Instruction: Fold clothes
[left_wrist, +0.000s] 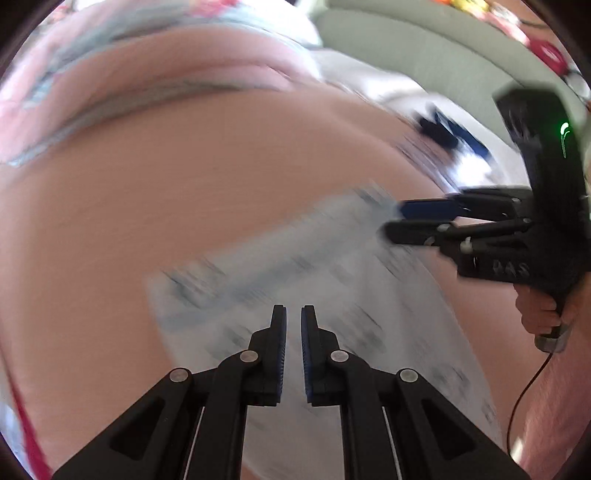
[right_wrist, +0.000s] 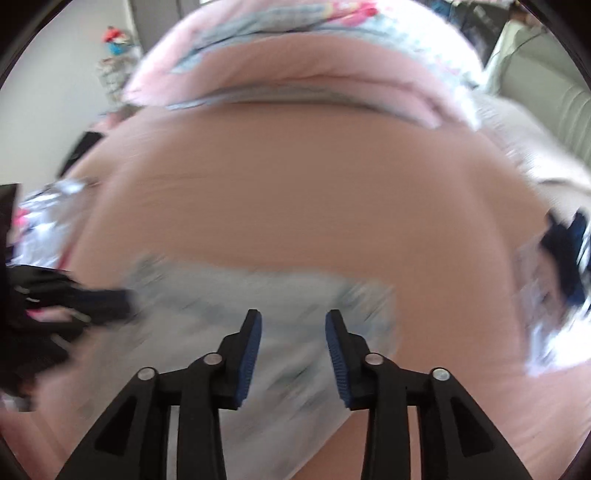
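A white garment with a blurred blue-grey print (left_wrist: 295, 273) lies spread on the pink bed sheet (left_wrist: 184, 203). My left gripper (left_wrist: 293, 308) hovers over its middle, jaws almost together with only a sliver between the blue pads, and I see no cloth pinched there. My right gripper (left_wrist: 393, 221) reaches in from the right, its tips at the garment's far right corner. In the right wrist view that gripper (right_wrist: 293, 314) stands open above the garment (right_wrist: 221, 295), nothing between its pads. The left gripper (right_wrist: 125, 299) shows blurred at the cloth's left edge.
A rolled pink and floral quilt (right_wrist: 295, 85) lies across the back of the bed. A heap of white and dark blue clothes (right_wrist: 554, 277) sits at the right. A grey-green sofa (left_wrist: 406, 48) stands beyond. A hand (left_wrist: 539, 314) holds the right gripper's handle.
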